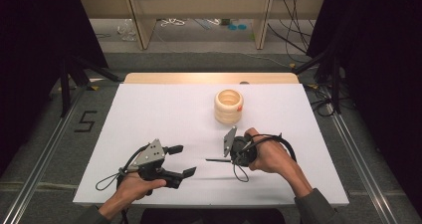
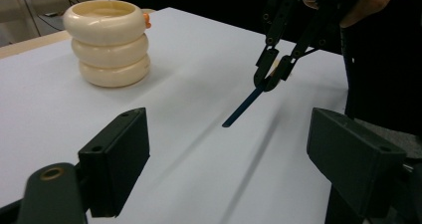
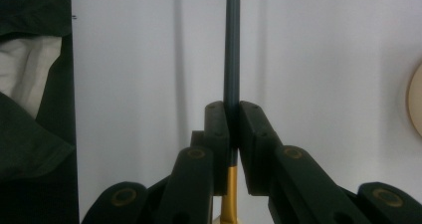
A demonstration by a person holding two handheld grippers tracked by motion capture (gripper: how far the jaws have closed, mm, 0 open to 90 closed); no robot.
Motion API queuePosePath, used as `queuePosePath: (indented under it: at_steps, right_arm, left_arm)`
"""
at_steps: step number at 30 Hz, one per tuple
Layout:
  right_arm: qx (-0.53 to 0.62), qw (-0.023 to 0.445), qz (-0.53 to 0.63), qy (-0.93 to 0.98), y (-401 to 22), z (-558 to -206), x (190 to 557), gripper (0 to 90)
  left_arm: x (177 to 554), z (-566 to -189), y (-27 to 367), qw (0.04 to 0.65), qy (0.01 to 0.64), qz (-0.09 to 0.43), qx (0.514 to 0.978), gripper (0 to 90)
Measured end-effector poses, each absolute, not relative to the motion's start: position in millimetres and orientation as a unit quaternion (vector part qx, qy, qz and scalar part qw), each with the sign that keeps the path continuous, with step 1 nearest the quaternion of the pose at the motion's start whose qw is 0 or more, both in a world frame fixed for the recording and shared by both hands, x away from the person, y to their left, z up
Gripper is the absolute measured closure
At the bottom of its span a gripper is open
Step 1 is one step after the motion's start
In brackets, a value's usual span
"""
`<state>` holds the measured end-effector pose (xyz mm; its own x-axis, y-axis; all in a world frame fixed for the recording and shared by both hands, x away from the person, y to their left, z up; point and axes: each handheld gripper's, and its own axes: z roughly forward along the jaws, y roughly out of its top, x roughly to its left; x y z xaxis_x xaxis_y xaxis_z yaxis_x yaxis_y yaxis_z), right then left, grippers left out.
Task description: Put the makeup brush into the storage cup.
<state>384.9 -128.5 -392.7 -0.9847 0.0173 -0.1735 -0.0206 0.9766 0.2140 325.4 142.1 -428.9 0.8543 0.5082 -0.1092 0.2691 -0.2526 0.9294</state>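
Right gripper view: slim dark-blue, gold-ended rod point(image 3: 232, 59) clamped between right tongs point(image 3: 233, 129); left tongs point(image 2: 239, 149) wide.

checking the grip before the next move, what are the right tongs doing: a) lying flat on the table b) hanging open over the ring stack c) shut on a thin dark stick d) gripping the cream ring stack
c: in the right gripper view the right tongs pinch a thin dark stick, which points out over the white table, apart from the cream ring stack.
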Motion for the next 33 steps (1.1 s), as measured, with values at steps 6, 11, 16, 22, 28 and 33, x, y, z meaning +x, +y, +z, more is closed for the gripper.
queuePosePath:
  at_steps: [6,11,16,22,28,33]
  right_arm:
    - [-0.003,0.081,0.105,0.991,-121,-392,379,83.1]
    - [-0.012,0.082,0.104,0.991,-118,-392,377,83.2]
    - [-0.022,0.08,0.103,0.991,-113,-391,374,83.2]
    - [-0.041,0.08,0.1,0.991,-108,-390,370,83.1]
    - [-0.049,0.076,0.098,0.991,-103,-389,366,83.1]
    - [-0.059,0.077,0.098,0.99,-100,-390,365,83.1]
  left_arm:
    - [326,-429,137,0.548,0.245,0.099,0.794,17.6]
    - [329,-431,133,0.533,0.238,0.08,0.808,19.1]
    - [330,-434,127,0.513,0.233,0.066,0.823,20.6]
    - [332,-434,120,0.495,0.225,0.054,0.837,21.7]
    - [336,-436,115,0.474,0.226,0.043,0.85,22.1]
    - [338,-436,110,0.467,0.228,0.026,0.854,22.9]
